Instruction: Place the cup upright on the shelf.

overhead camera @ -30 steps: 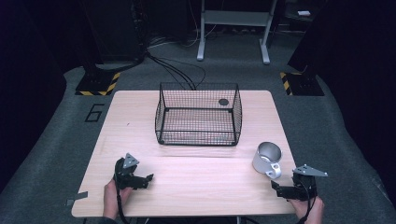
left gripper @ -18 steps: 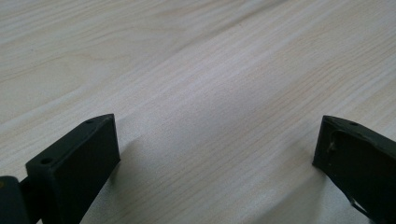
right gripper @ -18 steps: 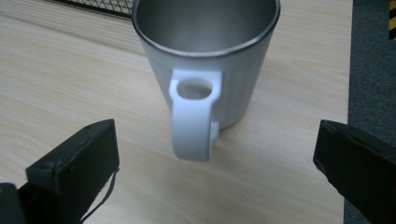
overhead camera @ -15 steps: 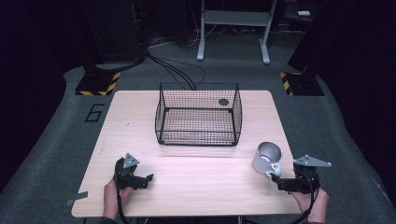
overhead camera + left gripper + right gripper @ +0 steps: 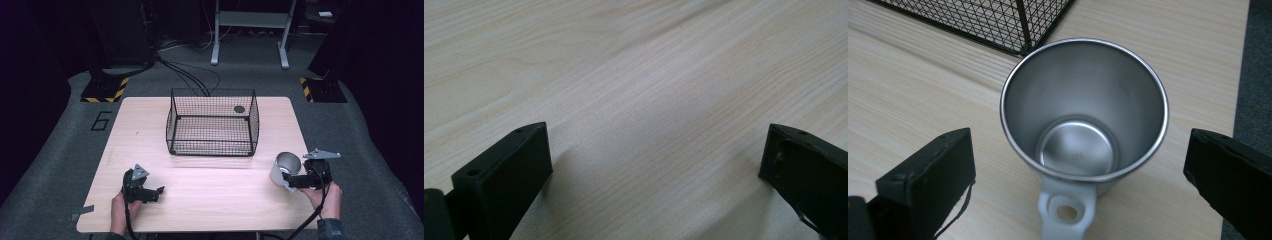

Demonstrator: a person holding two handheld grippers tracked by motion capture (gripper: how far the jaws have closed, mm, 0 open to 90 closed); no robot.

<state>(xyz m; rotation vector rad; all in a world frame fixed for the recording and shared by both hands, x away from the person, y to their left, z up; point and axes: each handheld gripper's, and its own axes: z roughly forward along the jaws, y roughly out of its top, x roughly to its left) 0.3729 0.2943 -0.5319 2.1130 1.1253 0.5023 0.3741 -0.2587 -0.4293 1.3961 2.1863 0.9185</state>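
Right now a steel cup (image 5: 1084, 130) stands upright near the right front corner of the wooden surface (image 5: 210, 195), its open mouth facing up and its white handle (image 5: 1065, 210) pointing toward the person. In the right gripper view the cup sits between the two black jaws, which are spread wide on either side of it and touch neither wall. From the high view the right tongs (image 5: 289, 181) are held level just beside the cup (image 5: 285, 169), a hand (image 5: 327, 197) gripping them from below. Behind the cup, toward the middle of the surface, stands a black wire basket (image 5: 212, 122); one corner of it (image 5: 1020, 25) shows just past the cup's rim. Well apart, near the left front edge, the left tongs (image 5: 159, 191) rest low over bare wood, jaws spread with nothing between them
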